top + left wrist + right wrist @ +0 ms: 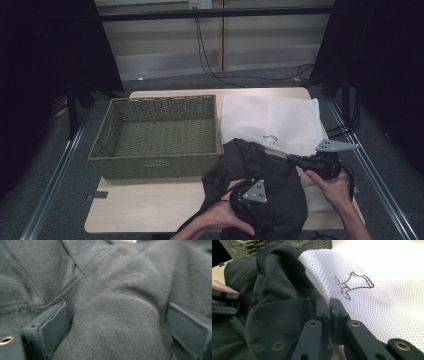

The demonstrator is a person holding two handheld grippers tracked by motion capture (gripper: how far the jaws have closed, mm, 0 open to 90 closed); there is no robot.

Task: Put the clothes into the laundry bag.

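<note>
High view: one wicker basket (160,131), one white mesh bag (280,120) and one dark garment (260,175) are lying on one table (145,210); two grippers are working at the near right.
Garment position: it is lying bunched on the near right of the table, just beside the basket's near right corner and overlapping the mesh bag's near edge.
Left gripper (117,322): its jaws are standing wide apart, pressing down over a fold of the garment; cloth is rising between them, and the pads are not squeezing it.
Right gripper (329,307): its jaws are sitting closed, pinching the white edge of the mesh bag where that edge is meeting the garment.
Hidden: the garment is covering the bag's near left part, and the hands are masking much of both grippers from above.
Hard to make out: the garment's type is not readable.
Marking: one small outline drawing (354,285) is showing on the mesh.
</note>
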